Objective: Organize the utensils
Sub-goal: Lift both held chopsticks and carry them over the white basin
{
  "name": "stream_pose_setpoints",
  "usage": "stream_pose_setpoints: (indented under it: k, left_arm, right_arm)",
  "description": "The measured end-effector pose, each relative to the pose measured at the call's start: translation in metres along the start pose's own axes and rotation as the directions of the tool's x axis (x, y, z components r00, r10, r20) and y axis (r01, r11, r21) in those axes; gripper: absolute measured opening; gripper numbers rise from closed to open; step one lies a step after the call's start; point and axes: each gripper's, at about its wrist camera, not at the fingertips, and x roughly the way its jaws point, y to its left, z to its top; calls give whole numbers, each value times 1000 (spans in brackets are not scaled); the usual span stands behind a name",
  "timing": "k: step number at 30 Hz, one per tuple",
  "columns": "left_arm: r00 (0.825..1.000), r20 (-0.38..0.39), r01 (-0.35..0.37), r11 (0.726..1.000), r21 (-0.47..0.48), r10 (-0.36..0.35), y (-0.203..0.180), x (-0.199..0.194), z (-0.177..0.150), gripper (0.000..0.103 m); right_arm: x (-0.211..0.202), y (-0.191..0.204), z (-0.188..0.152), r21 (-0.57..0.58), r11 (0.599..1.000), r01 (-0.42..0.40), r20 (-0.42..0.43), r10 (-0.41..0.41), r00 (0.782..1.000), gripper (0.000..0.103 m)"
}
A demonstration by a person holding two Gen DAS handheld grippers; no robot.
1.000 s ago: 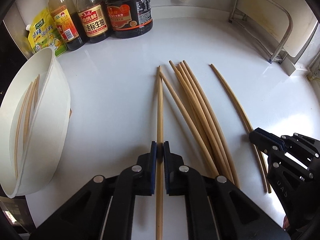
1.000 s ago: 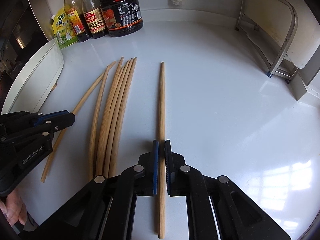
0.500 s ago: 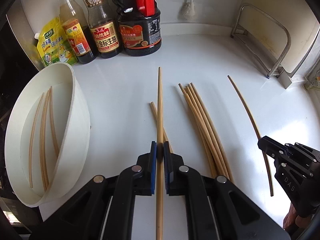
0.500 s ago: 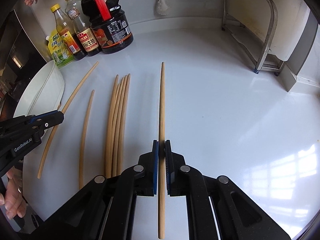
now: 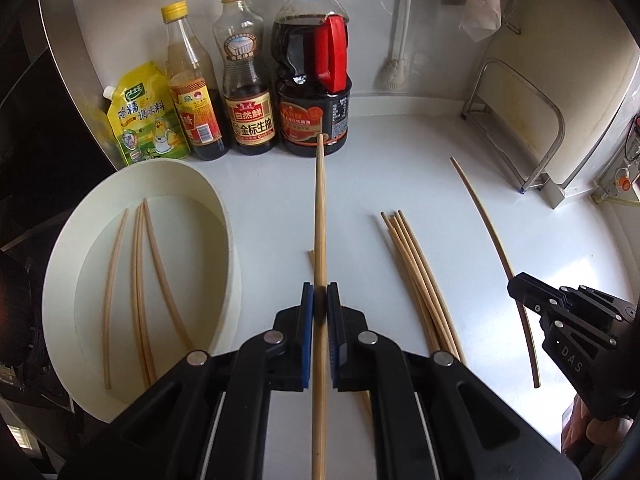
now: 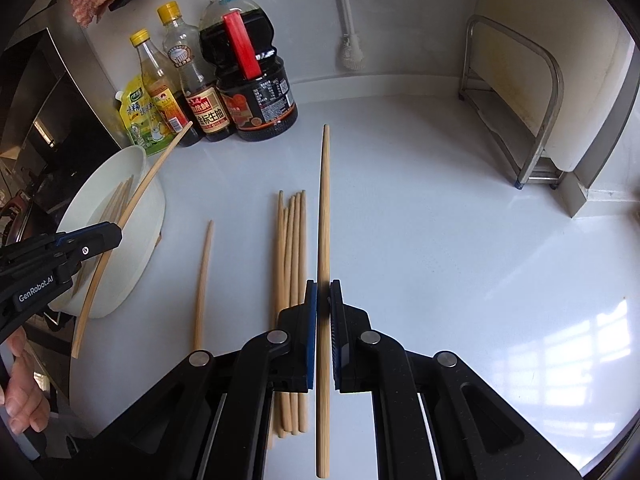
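Note:
My left gripper [image 5: 320, 300] is shut on one wooden chopstick [image 5: 319, 216], lifted off the white counter and pointing toward the bottles. In the right wrist view the left gripper [image 6: 114, 232] hangs beside the white bowl [image 6: 154, 200] with its chopstick [image 6: 140, 196] slanting over the rim. My right gripper [image 6: 323, 298] is shut on another chopstick [image 6: 323, 208], also raised; from the left wrist view the right gripper [image 5: 516, 286] holds that chopstick [image 5: 486, 216]. The bowl [image 5: 224, 216] holds three chopsticks [image 5: 140, 264]. A bundle of several chopsticks [image 5: 416, 276] and one loose chopstick [image 6: 203, 276] lie on the counter.
Sauce bottles [image 5: 312, 80] and a yellow seasoning pouch [image 5: 146, 116] stand at the back left by the wall. A metal rack [image 5: 532, 128] stands at the back right. A brush [image 5: 394, 40] hangs on the wall. A hand [image 6: 24, 392] shows at the left edge.
Both grippers have risen off the counter, each carrying its chopstick. The bowl and bottles now show more fully, and one loose chopstick stays behind where the left gripper lifted.

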Motion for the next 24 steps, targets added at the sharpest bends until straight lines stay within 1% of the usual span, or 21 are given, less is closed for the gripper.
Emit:
stream_pose_setpoints:
  k: [7,12,18,24]
  left_arm:
    - [997,68,26,999,-40,-23,43,-34,10,7]
    - [994,113,17,998,-65,-9,82,-50,14,7]
    - [992,125,-8,994,-106,22,133,-53,14,7]
    - [994,103,-24,990,-140,39,173,-42,12,7]
  right_arm:
    - [-11,46,28,-74,997,-10,45,13,999,6]
    - [-6,91,47,-130,991,-36,64,45,997,6]
    - [11,147,65,-183,979,-93,47,103,994,6]
    - [29,203,77,-245,961,-127,14,135,991,6]
